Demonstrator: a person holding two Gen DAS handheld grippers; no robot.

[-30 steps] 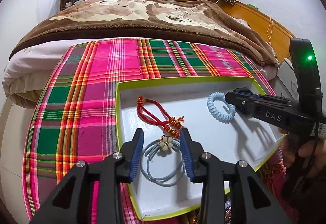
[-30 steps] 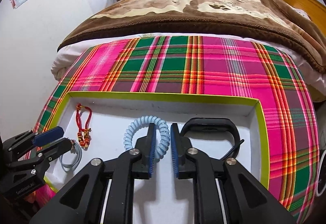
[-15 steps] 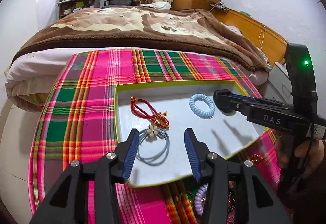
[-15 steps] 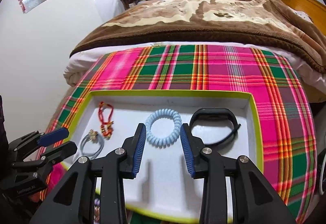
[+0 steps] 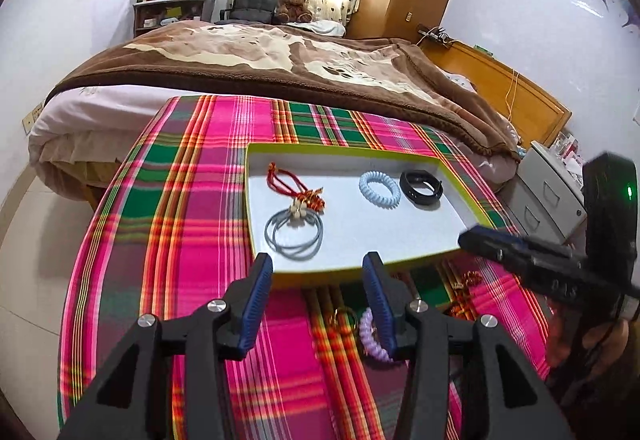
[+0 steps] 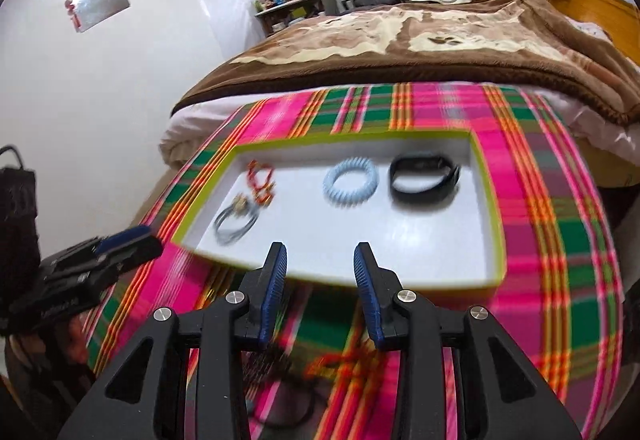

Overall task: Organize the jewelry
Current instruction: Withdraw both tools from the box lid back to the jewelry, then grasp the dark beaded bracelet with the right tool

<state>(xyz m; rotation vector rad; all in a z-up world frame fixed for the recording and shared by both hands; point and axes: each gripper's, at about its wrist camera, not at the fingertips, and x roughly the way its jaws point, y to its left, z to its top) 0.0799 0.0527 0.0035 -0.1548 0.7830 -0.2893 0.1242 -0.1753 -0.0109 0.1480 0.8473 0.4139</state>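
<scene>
A white tray with a lime-green rim (image 5: pixel 360 267) (image 6: pixel 490 224) lies on the plaid cloth. In it lie a red cord bracelet (image 5: pixel 294 185) (image 6: pixel 262 179), a grey hair tie with beads (image 5: pixel 294 232) (image 6: pixel 236 220), a light blue coil tie (image 5: pixel 379 189) (image 6: pixel 351 181) and a black band (image 5: pixel 421 187) (image 6: pixel 424 175). My left gripper (image 5: pixel 318 300) is open and empty, just in front of the tray's near rim. My right gripper (image 6: pixel 320 292) is open and empty, also in front of the tray. A purple coil tie (image 5: pixel 372 340) lies by my left gripper's right finger.
More loose jewelry lies on the plaid cloth (image 5: pixel 168 224) in front of the tray: a gold ring piece (image 5: pixel 342 316), red-gold pieces (image 5: pixel 468 280), blurred red and dark items (image 6: pixel 344 360). A bed with a brown blanket (image 5: pixel 260 55) stands behind. A grey drawer unit (image 5: pixel 548 191) is at right.
Both grippers have pulled back out of the tray toward the near side and risen. The right gripper let go of the blue coil tie and opened. The grey tie stays in the tray.
</scene>
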